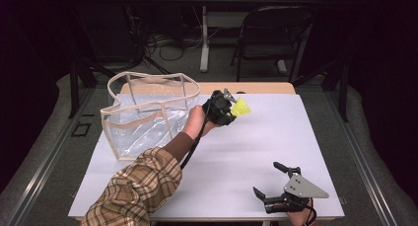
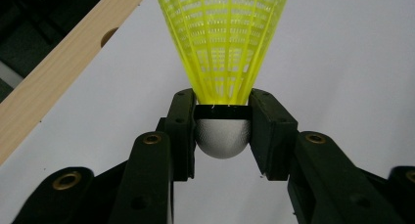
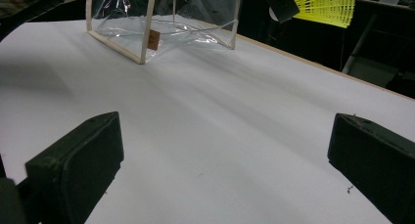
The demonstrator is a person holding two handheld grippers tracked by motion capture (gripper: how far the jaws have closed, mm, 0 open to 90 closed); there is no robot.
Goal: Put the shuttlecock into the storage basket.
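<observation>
A yellow shuttlecock with a netted skirt and a white round head is held above the white table. My left gripper is shut on that head, and the skirt fans out past the jaws. Left of it stands a clear plastic bag with cream trim, its mouth open upward. The same bag appears far off in the right gripper view, with the shuttlecock in the air to its right. My right gripper rests near the table's front right edge, open, nothing between its fingers.
The white table top has a wooden strip along its far edge. A dark chair and a table leg stand on the floor beyond it. A plaid sleeve reaches across the left front of the table.
</observation>
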